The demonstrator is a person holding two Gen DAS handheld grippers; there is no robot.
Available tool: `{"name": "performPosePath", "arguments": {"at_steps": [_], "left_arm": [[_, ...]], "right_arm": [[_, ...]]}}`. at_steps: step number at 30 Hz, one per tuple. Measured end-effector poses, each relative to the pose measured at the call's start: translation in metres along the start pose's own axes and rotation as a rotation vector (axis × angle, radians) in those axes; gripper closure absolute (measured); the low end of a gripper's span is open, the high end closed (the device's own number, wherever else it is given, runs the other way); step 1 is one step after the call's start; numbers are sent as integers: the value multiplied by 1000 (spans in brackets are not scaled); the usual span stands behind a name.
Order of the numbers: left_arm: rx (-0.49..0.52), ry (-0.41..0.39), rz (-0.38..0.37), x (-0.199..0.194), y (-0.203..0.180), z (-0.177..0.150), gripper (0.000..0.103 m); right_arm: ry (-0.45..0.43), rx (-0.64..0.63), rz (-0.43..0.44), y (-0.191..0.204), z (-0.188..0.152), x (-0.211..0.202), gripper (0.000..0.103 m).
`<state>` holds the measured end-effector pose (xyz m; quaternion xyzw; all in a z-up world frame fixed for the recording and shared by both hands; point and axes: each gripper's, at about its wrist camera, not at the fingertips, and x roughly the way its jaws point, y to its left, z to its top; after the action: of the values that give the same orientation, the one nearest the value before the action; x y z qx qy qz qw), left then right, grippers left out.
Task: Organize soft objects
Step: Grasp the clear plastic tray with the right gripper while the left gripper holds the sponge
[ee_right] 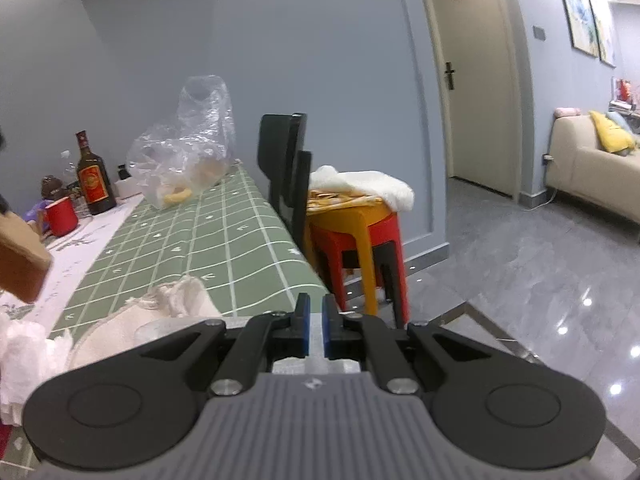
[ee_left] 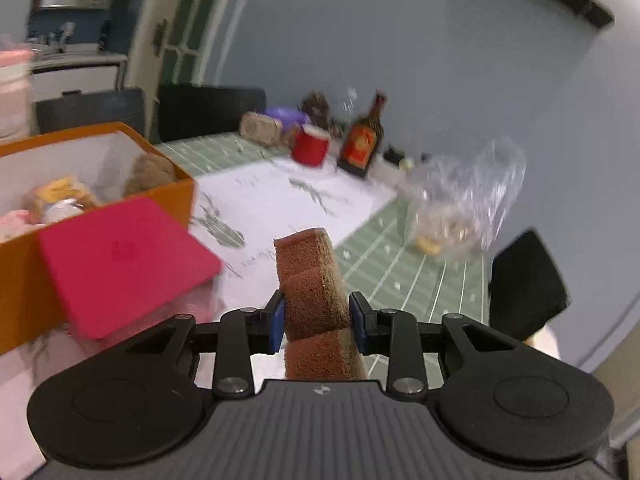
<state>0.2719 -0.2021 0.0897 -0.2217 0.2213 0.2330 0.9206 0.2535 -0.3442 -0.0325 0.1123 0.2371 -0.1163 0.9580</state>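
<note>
- Left claw (ee_left: 317, 320): clamped on a brown sponge (ee_left: 314, 292), blue pads pressing both its sides; the sponge stands upright and lifted clear of the table (ee_left: 404, 276).
- Orange box (ee_left: 100, 204): at 10 o'clock from the sponge, holding soft items; a red lid (ee_left: 120, 264) leans against its front.
- Right claw (ee_right: 316, 330): closed, nothing between the pads, over the table's edge.
- White cloth (ee_right: 160, 312): on the table at 9 o'clock from the right claw.

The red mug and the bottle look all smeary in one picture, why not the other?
Left wrist view: red mug, bottle and orange box smear with motion blur; only the brown sponge stays crisp. Right wrist view: sharp, with lamp glare on the floor.
</note>
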Motion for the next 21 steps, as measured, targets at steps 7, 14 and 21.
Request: {"name": "performPosePath", "arguments": {"at_steps": [7, 14, 21], "left_arm": [[249, -83, -142, -64, 19, -16, 66], [278, 57, -283, -70, 87, -34, 66], [331, 91, -388, -46, 138, -42, 66]], "right_arm": [[75, 20, 192, 3, -6, 2, 97], [102, 93, 231, -2, -6, 2, 95], [64, 117, 135, -13, -1, -4, 13]]}}
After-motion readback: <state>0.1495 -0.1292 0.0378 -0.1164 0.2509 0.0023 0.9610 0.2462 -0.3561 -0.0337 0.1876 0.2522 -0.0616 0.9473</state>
